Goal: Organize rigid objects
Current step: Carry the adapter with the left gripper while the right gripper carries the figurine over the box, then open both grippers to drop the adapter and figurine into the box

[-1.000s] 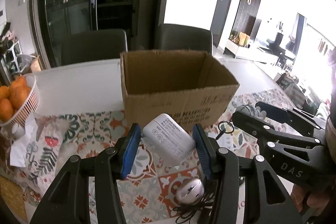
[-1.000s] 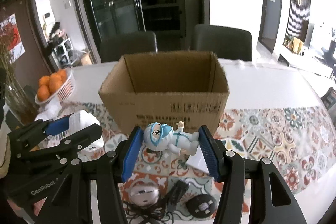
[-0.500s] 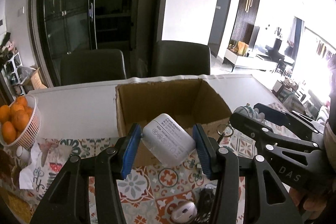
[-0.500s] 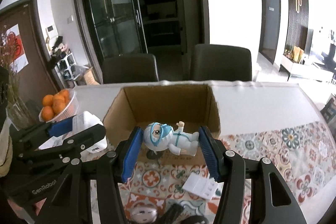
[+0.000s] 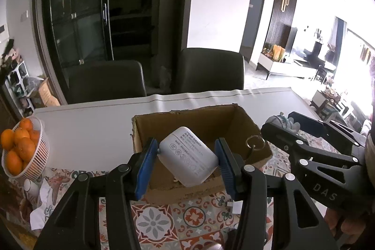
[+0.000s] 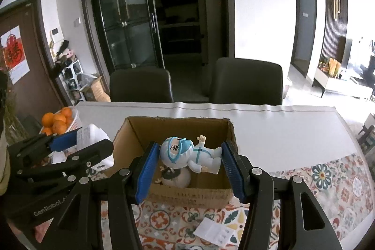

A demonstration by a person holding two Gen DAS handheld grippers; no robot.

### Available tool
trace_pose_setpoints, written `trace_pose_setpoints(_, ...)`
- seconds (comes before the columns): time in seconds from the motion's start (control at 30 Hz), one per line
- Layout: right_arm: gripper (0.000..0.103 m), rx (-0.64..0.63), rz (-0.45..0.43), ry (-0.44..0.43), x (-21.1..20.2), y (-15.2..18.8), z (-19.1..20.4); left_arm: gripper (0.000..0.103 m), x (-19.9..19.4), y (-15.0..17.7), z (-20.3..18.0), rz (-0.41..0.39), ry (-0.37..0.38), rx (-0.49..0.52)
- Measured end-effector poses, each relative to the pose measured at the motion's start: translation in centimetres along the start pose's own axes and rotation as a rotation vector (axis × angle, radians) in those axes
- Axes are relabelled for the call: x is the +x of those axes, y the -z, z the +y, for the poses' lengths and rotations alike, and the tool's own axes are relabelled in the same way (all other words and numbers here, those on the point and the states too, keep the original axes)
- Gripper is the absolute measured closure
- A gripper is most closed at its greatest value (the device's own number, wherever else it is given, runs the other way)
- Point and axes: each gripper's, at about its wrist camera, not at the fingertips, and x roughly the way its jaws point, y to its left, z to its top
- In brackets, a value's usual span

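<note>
Left wrist view: left gripper (image 5: 186, 162) clamps a white charger (image 5: 187, 159) above the cardboard box (image 5: 204, 123); right gripper (image 6: 189, 162) clamps a toy figure (image 6: 187, 154) there. Lower both inside before opening, clear of the round thing (image 6: 177, 177) within.

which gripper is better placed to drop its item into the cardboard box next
Right. The right gripper holds its white-and-blue toy figure over the open brown cardboard box; the left gripper holds its white plastic adapter nearer the front rim.

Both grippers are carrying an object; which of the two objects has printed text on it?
The white power adapter in the left gripper: small grey text and round symbols cover its face. The figurine in the right gripper shows only a face with blue goggles.
</note>
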Motion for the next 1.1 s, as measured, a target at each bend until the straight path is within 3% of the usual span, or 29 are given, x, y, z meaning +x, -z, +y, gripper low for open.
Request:
trace_pose_setpoints(0.3,0.047,-0.010,0.123,-0.008,4.6,-1.2,-1.0,0.052,3.8,-1.3,0.5,0.095,-0.044,-0.007)
trace_pose_setpoints(0.67,0.047,0.002,0.254,-0.021,9.1,-0.5,-2.1,0.052,8.2,-1.2,1.3,0.224,-0.022,-0.035)
trace_pose_setpoints(0.93,0.047,-0.026,0.310,-0.009,10.7,0.1,-2.0,0.053,9.9,-0.4,1.7,0.281,-0.038,-0.041)
trace_pose_setpoints(1.1,0.043,-0.038,0.322,0.004,11.0,0.0,-1.7,0.052,9.9,-0.4,1.8,0.277,-0.055,-0.037)
